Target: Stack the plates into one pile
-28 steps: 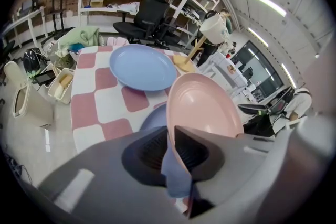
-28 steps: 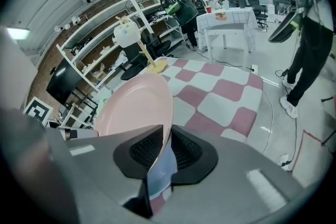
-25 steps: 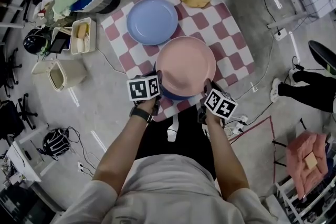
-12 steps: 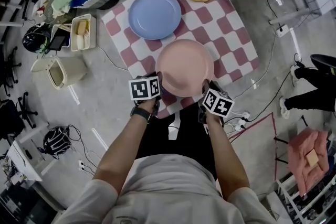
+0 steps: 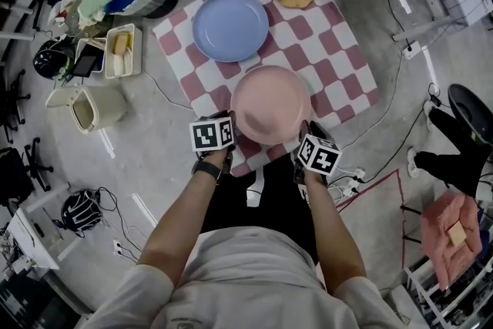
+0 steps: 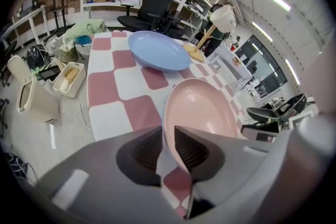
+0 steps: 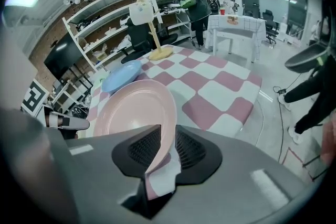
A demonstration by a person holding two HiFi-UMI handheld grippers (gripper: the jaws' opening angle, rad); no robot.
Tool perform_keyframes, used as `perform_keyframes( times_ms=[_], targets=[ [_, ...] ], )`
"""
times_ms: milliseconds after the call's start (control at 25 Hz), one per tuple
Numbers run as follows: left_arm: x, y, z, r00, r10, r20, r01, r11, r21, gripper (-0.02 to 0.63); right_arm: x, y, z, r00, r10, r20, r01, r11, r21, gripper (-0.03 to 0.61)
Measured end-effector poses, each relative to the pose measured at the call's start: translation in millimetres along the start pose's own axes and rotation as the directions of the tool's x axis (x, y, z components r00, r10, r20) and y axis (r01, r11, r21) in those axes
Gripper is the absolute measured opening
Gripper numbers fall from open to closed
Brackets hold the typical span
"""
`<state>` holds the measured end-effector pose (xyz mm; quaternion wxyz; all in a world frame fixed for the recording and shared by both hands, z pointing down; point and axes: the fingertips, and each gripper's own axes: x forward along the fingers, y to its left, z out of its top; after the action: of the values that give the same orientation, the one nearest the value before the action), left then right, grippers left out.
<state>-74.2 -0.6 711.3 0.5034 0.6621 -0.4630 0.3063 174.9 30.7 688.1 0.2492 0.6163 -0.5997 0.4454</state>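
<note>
Your left gripper (image 6: 167,140) and right gripper (image 7: 166,142) each pinch, between ribbed jaws, the rim of the smooth, round pink plate (image 5: 271,104) over the checkered cloth (image 5: 333,50).

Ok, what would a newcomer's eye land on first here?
The pink plate, pinched at its near rim by the left tool and the right tool, over the near edge of the checked cloth. Behind it a blue plate lies flat on that cloth.
</note>
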Motion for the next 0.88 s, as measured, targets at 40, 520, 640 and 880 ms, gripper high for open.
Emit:
perform_keyframes(
  times_ms=[40, 520, 640, 880],
  targets=[
    [-3.0, 0.7, 2.3, 1.000, 0.003, 0.008, -0.003, 1.000, 0.000, 0.039, -2.9, 1.2, 3.4, 1.000, -0.008, 0.009, 0.008, 1.000, -0.007, 0.080],
    [-66.3, -8.7, 50.6, 0.985, -0.054, 0.162, 0.051, 0.998, 0.025, 0.008, -53.1, 56.8, 51.4, 0.989, 0.028, 0.146, -0.019, 0.998, -0.068, 0.015],
    [-76.8, -10.3, 60.9, 0.978, -0.071, 0.195, 0.067, 0.997, 0.029, 0.008, -59.0, 69.3, 62.2, 0.984, 0.048, 0.173, -0.035, 0.996, -0.080, 0.010],
    [-91.3, -8.4, 74.3, 0.971, -0.083, 0.226, 0.087, 0.996, -0.005, 0.006, -61.7, 89.4, 81.6, 0.979, 0.092, 0.182, -0.076, 0.993, -0.092, 0.009]
  ],
)
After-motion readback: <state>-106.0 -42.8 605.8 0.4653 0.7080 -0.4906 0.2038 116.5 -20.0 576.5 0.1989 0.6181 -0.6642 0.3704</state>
